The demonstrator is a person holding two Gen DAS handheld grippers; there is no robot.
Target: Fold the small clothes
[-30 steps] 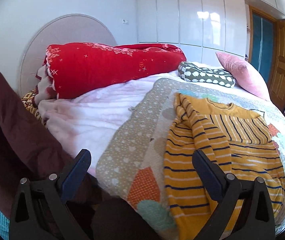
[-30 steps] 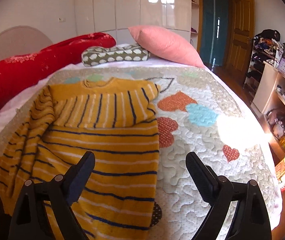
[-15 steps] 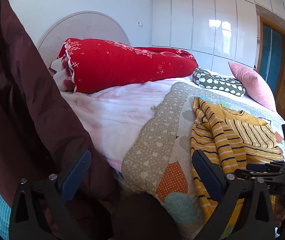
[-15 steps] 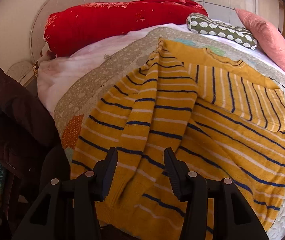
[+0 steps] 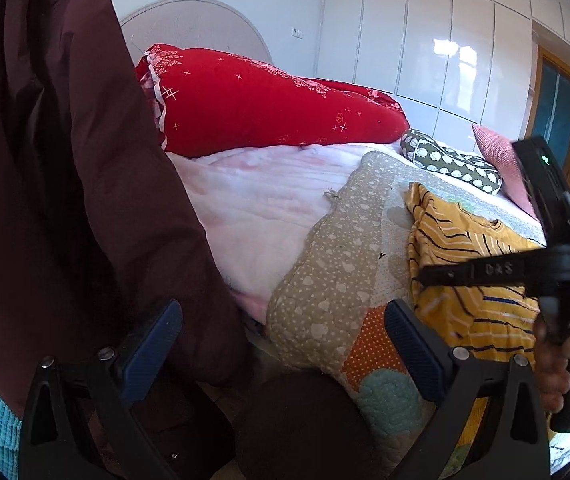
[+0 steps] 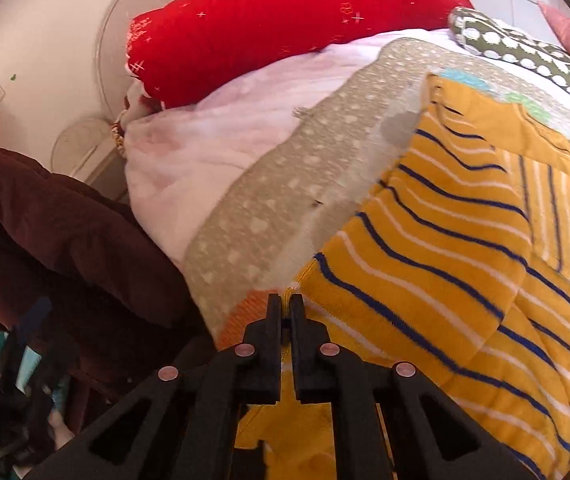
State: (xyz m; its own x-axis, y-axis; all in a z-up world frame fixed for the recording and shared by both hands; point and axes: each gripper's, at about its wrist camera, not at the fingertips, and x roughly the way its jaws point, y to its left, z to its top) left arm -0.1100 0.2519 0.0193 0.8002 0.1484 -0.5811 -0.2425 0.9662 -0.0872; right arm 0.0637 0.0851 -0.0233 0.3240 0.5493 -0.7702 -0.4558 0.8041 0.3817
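Mustard-yellow knit with navy and white stripes, the small sweater (image 5: 473, 312) lying flat on the patchwork quilt (image 5: 337, 280) at the near edge of the bed, seen first from the left wrist. Left gripper (image 5: 285, 350) spread wide and empty, blue pads (image 5: 153, 350) hanging off the bed's edge over dark maroon clothing (image 5: 65, 200), well short of the sweater. Right gripper (image 5: 425, 274) reaching in from the right rim, tips down at the sweater's near-left edge, a hand (image 5: 557, 360) on its handle; raised letters along the black finger readable roughly as "DAS", a green light glowing on the body above. No other writing legible. Red rolled duvet (image 5: 269, 112) and spotted green cushion (image 5: 453, 160) further back, out of the way. Over to the right wrist: right gripper (image 6: 287, 308) pinched tight, jaws all but meeting, a sliver of the sweater's (image 6: 465, 280) hem corner apparently nipped between the tips, right where yellow knit meets quilt (image 6: 285, 200). Probably the start of a fold. Best done by confirming both layers of hem are in the pinch, lifting just clear of the quilt, carrying the edge across in a low arc, and bringing the left gripper in on a matching corner to keep the fold line straight. Risk: thin bite, knit slipping out.
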